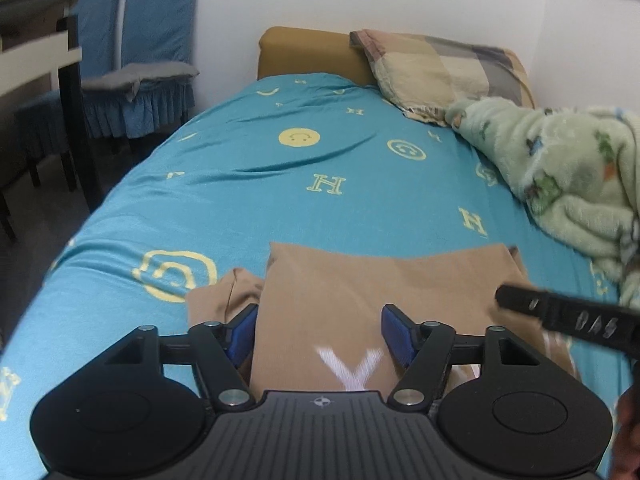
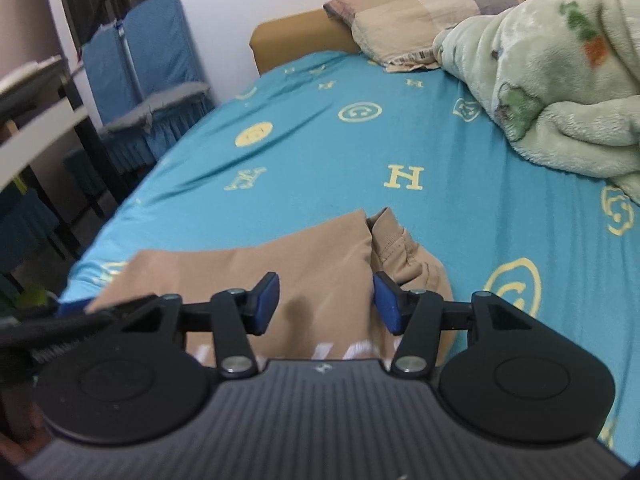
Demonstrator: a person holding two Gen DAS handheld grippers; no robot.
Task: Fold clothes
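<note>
Left gripper point(image 1: 319, 332) sat nearest lens, blue pads point(image 1: 244, 330) apart, nothing pinched; tan garment point(image 1: 360, 280) lay flat beneath and between them, white lettering point(image 1: 352, 364) showing near body. Right gripper point(image 2: 325, 303) likewise stood apart, hovering over same tan garment point(image 2: 320, 260), bunched sleeve point(image 2: 404, 256) just beside its right pad. Garment lay folded on near end of blue bedsheet point(image 1: 280, 184). Green fleece blanket point(image 1: 560, 176) heaped at right; checked pillow point(image 1: 440, 68) against headboard point(image 1: 304, 52). Blue-covered chairs point(image 1: 136, 60) stood left of bed.
</note>
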